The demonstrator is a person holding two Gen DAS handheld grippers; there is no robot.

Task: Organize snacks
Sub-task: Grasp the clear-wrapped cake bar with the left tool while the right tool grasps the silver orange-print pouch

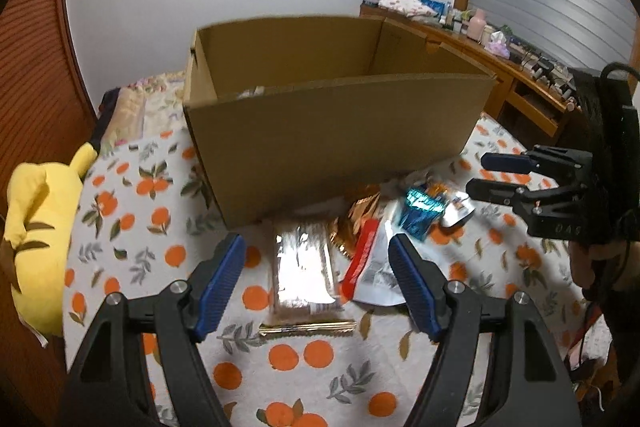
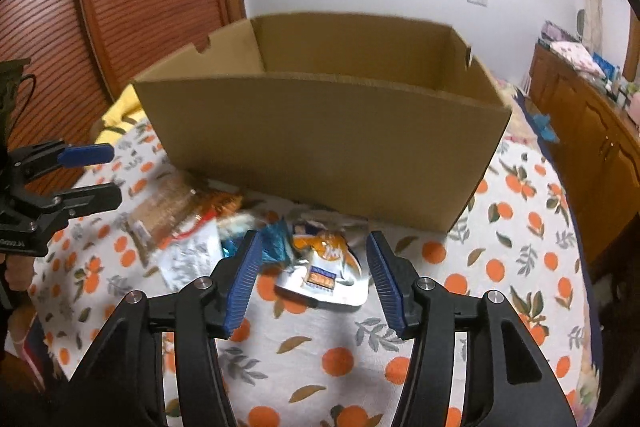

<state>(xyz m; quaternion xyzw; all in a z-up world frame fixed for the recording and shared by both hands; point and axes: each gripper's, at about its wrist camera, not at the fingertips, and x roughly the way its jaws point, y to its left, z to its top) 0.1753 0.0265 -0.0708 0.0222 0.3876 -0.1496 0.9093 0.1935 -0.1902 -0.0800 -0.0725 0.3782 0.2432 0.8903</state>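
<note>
An open cardboard box stands on an orange-print cloth; it also shows in the right wrist view. Snack packets lie in front of it. My left gripper is open above a clear-wrapped brown biscuit pack, with a red-and-white packet beside it. A blue foil packet lies further right. My right gripper is open over an orange-and-silver pouch and the blue foil packet. The right gripper also shows in the left wrist view, open. The left gripper shows in the right wrist view, open.
A yellow plush toy lies at the cloth's left edge. A wooden sideboard with many small items runs along the right wall. A ribbed wooden door is behind on the left. A packet lies inside the box.
</note>
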